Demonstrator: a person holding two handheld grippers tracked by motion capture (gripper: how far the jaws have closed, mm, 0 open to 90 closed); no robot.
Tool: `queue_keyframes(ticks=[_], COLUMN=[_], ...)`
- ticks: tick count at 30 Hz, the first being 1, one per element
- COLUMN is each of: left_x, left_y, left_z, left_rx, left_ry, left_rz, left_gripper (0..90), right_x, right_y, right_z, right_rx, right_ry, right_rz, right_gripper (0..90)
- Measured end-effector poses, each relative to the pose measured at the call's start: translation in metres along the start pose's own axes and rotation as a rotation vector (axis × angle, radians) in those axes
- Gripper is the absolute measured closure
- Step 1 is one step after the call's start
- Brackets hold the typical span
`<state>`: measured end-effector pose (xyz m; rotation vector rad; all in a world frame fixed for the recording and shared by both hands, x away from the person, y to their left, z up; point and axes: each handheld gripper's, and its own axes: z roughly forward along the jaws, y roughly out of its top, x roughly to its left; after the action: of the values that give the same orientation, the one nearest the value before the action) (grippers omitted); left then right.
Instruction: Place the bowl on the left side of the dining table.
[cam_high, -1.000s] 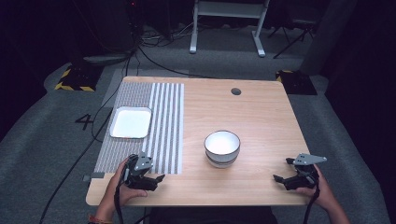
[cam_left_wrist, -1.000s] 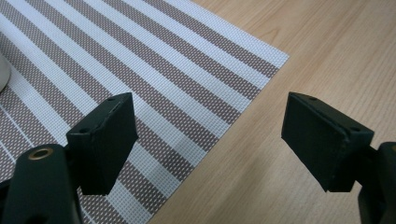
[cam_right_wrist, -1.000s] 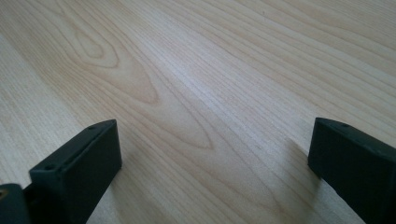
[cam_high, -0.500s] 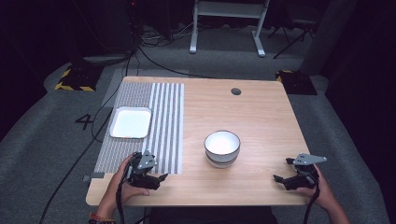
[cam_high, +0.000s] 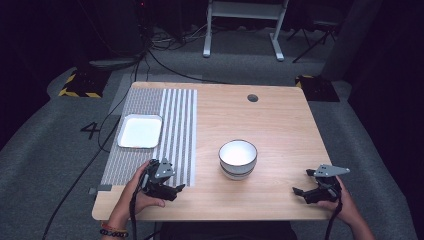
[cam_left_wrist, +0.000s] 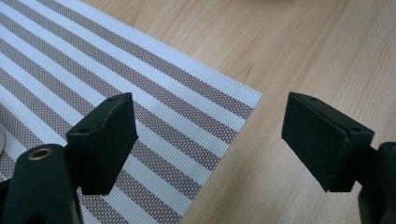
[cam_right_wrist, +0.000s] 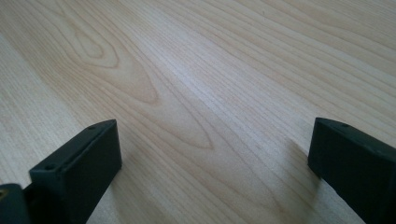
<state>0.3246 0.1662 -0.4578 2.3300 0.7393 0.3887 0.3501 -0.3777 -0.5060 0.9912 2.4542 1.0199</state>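
A white bowl (cam_high: 238, 158) with a dark band stands on the wooden table (cam_high: 260, 120), right of centre toward the front. A white square plate (cam_high: 140, 131) lies on a grey-and-white striped placemat (cam_high: 175, 125) at the left. My left gripper (cam_high: 176, 189) rests at the front left by the mat's near corner, open, its jaws wide apart over the placemat corner (cam_left_wrist: 233, 105) with nothing between them. My right gripper (cam_high: 301, 183) sits at the front right edge, open over bare wood (cam_right_wrist: 205, 107), holding nothing.
A round cable hole (cam_high: 252, 98) sits near the table's far edge. Beyond the table are a white desk frame (cam_high: 245, 30), floor cables (cam_high: 165, 55) and yellow-black striped blocks (cam_high: 80, 85). A cable (cam_high: 90, 160) runs along the carpet at the left.
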Motion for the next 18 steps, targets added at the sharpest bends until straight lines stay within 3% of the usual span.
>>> queue_keyframes(ticks=[9, 18], left_x=[-0.001, -0.004], left_y=[0.013, 0.023], left_z=[0.006, 0.008], left_rx=[0.012, 0.009], left_ry=[-0.027, -0.065], left_rz=[0.035, 0.038], left_gripper=[18.1, 18.1], right_x=[0.000, 0.000], right_y=[0.000, 0.000], right_z=[0.000, 0.000], right_rx=[0.000, 0.000], right_ry=[0.000, 0.000], right_rz=[0.000, 0.000], right_gripper=[2.8, 2.8])
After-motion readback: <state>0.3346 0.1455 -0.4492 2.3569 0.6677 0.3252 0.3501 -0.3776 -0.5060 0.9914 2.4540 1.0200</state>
